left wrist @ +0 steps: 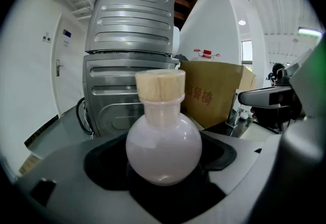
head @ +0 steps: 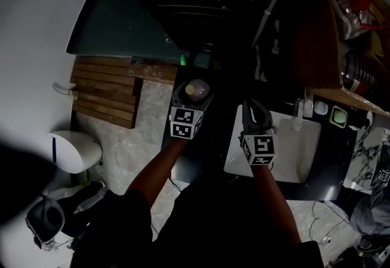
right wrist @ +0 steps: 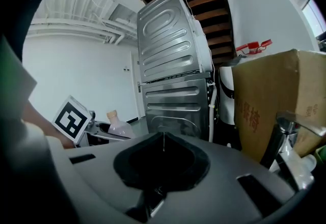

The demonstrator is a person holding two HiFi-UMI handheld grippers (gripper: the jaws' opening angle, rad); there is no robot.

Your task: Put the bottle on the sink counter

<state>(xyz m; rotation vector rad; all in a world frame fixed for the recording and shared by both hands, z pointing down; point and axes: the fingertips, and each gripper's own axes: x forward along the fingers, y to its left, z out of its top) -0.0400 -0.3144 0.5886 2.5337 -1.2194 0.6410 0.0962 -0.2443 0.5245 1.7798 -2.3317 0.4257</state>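
Observation:
A round, pale pink bottle (head: 197, 89) with a wooden cork is held upright in my left gripper (head: 194, 91), which is shut on its belly. In the left gripper view the bottle (left wrist: 163, 149) fills the space between the jaws of that gripper (left wrist: 163, 167), cork on top. My right gripper (head: 252, 107) hovers just right of it, over the left rim of the white sink (head: 304, 151), shut with nothing in it. The right gripper view shows that gripper's (right wrist: 163, 142) jaws meeting in a thin seam, with the bottle (right wrist: 119, 127) off to the left. The dark sink counter (head: 334, 160) lies right of the basin.
A faucet (head: 298, 112) stands at the sink's back edge, with a green cup (head: 339, 116) beside it. A ribbed metal appliance (left wrist: 132, 65) and a cardboard box (left wrist: 214, 95) stand ahead. A toilet (head: 74, 151) and a wooden slat mat (head: 103, 93) are on the floor at left.

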